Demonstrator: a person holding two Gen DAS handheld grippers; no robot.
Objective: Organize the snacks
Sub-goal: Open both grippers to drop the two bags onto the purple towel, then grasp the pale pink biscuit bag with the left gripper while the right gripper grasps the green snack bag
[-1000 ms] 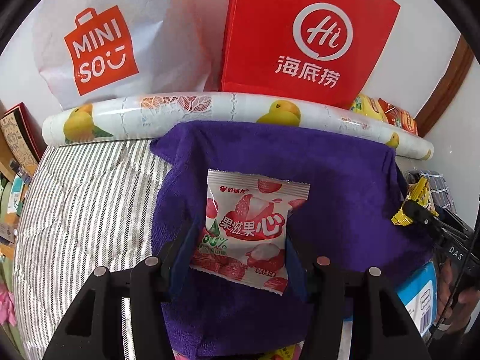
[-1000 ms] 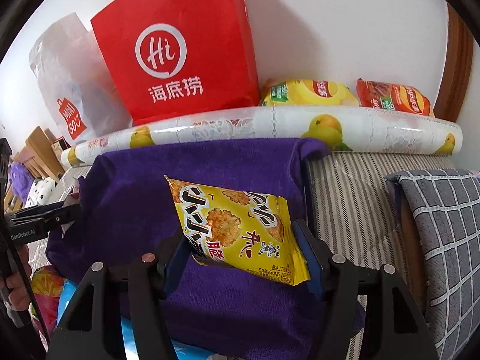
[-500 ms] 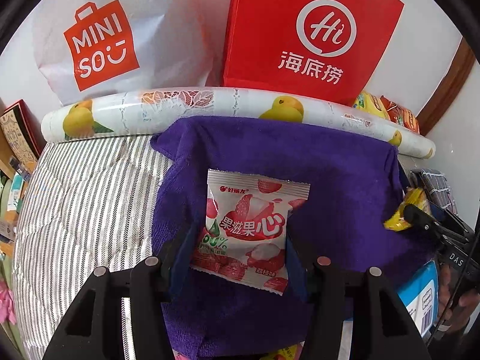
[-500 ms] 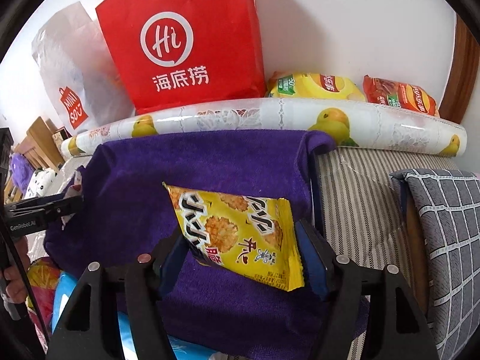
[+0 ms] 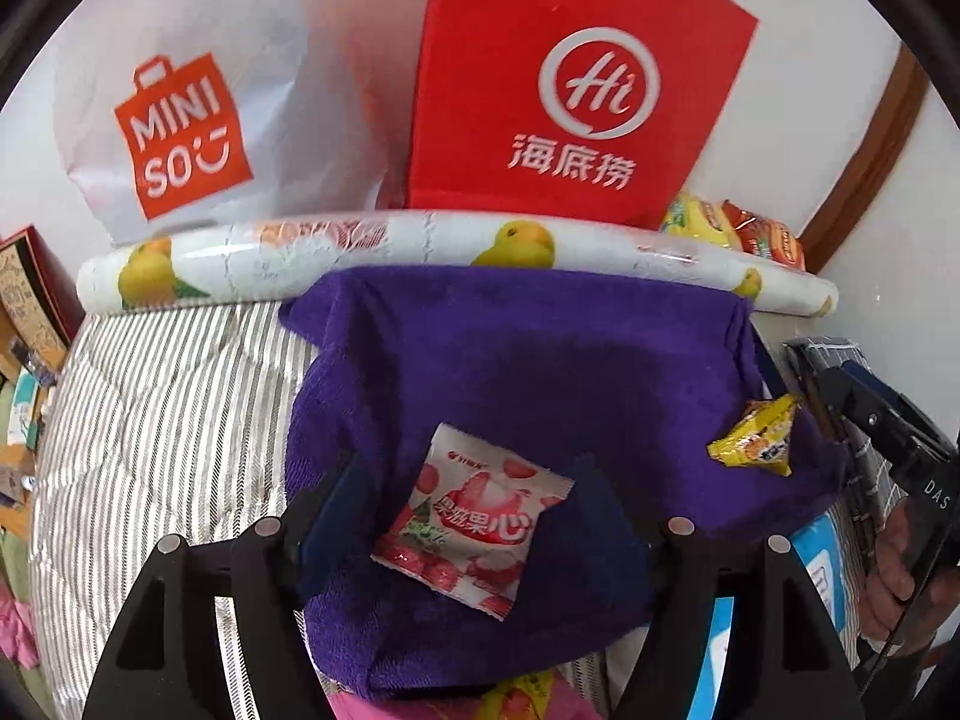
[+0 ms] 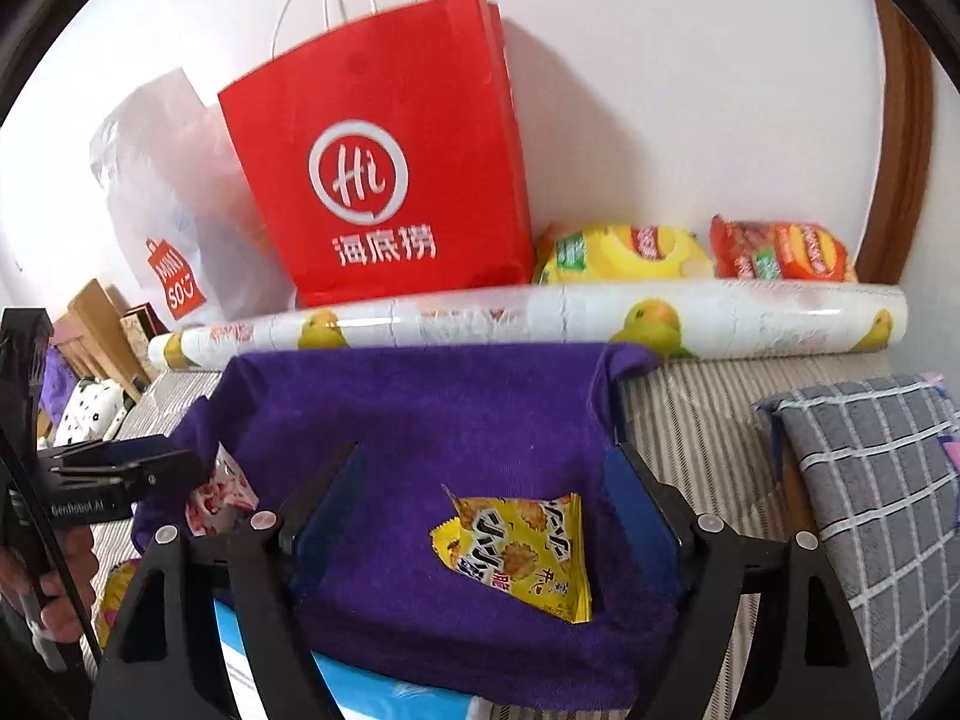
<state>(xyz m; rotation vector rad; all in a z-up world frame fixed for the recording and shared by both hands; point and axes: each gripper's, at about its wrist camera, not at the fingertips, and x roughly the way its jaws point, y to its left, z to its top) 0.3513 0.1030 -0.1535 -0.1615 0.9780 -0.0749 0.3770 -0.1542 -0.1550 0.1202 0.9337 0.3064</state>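
left hand-held gripper (image 5: pixel 474 504): jaws just opened, pink snack packet (image 5: pixel 471 525) lies loose between them on the purple towel (image 5: pixel 540 360).
right hand-held gripper (image 6: pixel 486 504): jaws just opened, yellow snack packet (image 6: pixel 519 549) free below, nearer right finger.
yellow packet axis: slanting down-right.

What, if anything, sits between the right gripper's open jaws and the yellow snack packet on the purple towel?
Nothing visible. The yellow snack packet lies on the purple towel between the right gripper's jaws, which have just been opening, with clear gaps either side. The pink lychee packet lies off to the left, by the left gripper.
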